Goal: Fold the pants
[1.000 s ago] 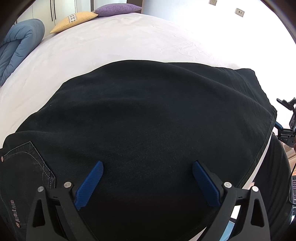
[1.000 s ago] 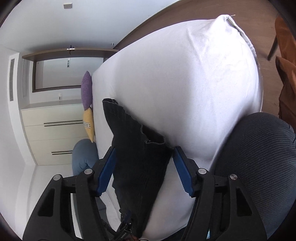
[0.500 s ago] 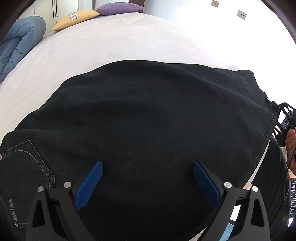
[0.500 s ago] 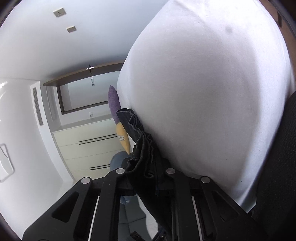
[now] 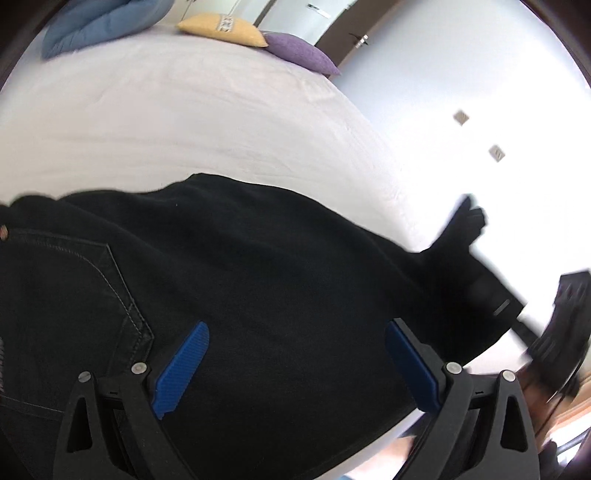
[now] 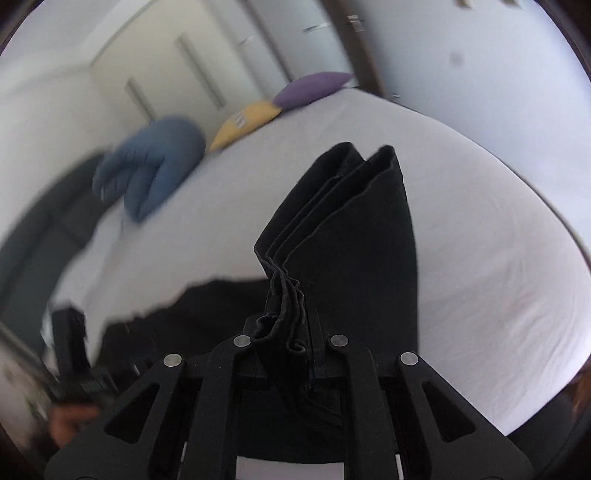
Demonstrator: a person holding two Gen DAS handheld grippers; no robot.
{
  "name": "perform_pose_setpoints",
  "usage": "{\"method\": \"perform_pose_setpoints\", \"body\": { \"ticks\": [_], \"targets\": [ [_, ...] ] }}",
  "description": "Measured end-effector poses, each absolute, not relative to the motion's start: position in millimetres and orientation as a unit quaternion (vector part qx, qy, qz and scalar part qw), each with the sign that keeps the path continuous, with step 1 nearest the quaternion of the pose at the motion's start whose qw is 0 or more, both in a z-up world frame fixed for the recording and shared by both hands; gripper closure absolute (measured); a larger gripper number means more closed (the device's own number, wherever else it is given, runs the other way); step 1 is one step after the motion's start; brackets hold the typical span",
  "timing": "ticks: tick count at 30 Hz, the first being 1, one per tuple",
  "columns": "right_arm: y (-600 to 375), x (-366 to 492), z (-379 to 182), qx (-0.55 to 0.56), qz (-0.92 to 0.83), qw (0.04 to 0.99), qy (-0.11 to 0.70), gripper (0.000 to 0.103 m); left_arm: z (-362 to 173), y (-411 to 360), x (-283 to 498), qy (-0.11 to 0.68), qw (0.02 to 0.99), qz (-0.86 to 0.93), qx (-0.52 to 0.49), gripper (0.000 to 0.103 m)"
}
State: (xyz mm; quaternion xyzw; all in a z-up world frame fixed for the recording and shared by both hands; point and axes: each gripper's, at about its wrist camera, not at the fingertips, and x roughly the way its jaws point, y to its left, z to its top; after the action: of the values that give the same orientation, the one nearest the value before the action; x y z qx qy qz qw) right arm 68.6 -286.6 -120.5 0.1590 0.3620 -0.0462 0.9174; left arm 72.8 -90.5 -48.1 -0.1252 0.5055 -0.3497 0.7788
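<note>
Two grippers, one garment. Your bed carries everything: white sheet, a good flat base for creasing. Pants lie across its near edge, black denim, waist and back pocket toward the left in the left view, legs running right. Far end is up off the sheet: in the right view the hems stand as a stacked bundle rising from your right gripper, whose jaws are pressed together on the bunched hem edges, all layers pinched at once, so I'd judge you're carrying the legs over toward the waist for a half fold. Your left gripper hovers over the seat area with jaws spread wide, blue pads clear of each other, gripping nothing; whether they touch the cloth I can't tell. It's well placed to pin the waist end while the legs swing over. Risk, as I read it: the layers could slip unevenly out of the pinch and skew the fold. Background only: blue duvet, yellow pillow, purple pillow at the head of the bed, well apart from the work.
</note>
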Motion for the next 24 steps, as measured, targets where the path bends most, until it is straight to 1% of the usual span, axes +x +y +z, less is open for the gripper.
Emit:
{"method": "perform_pose_setpoints", "body": {
  "ticks": [3,5,7,13,15,19,20,21,22,23,24],
  "targets": [
    [-237.5,81.9,-159.3,0.113,-0.036,0.901,0.418,0.093,-58.7,-83.5,78.4,0.523,0.755,-0.352,-0.179,0.005],
    [-224.6,83.7,-173.2,0.091,-0.044,0.895,0.434,0.093,-64.6,-84.1,79.3,0.536,0.739,-0.353,-0.205,0.001],
    [-224.8,82.2,-171.1,0.082,-0.048,0.899,0.428,0.093,-67.5,-89.5,78.5,0.541,0.726,-0.358,-0.227,0.000],
    [-208.0,84.1,-139.3,0.017,-0.061,0.912,0.405,0.093,-64.0,-116.5,87.1,0.558,0.687,-0.381,-0.265,0.000],
    [-196.7,81.7,-132.8,-0.002,-0.055,0.914,0.403,0.093,-55.8,-119.3,93.5,0.557,0.687,-0.389,-0.256,0.000],
    [-163.6,79.4,-125.1,-0.039,-0.027,0.917,0.397,0.093,-53.0,-125.1,102.8,0.581,0.678,-0.400,-0.207,0.000],
    [-154.8,79.9,-123.8,-0.046,-0.018,0.917,0.395,0.093,-52.8,-120.3,106.1,0.581,0.676,-0.406,-0.202,0.004],
    [-146.5,81.3,-122.7,-0.049,-0.008,0.917,0.395,0.093,-52.5,-118.3,108.7,0.582,0.674,-0.410,-0.194,0.011],
    [-138.9,83.2,-122.0,-0.051,0.000,0.917,0.396,0.093,-53.0,-116.6,111.6,0.586,0.674,-0.411,-0.185,0.039],
    [-131.1,84.3,-121.6,-0.054,0.009,0.916,0.397,0.093,-53.4,-112.7,113.8,0.594,0.670,-0.411,-0.171,0.057],
    [-123.9,85.4,-121.4,-0.058,0.015,0.915,0.399,0.093,-53.8,-110.9,118.8,0.596,0.673,-0.408,-0.160,0.071]
  ]
}}
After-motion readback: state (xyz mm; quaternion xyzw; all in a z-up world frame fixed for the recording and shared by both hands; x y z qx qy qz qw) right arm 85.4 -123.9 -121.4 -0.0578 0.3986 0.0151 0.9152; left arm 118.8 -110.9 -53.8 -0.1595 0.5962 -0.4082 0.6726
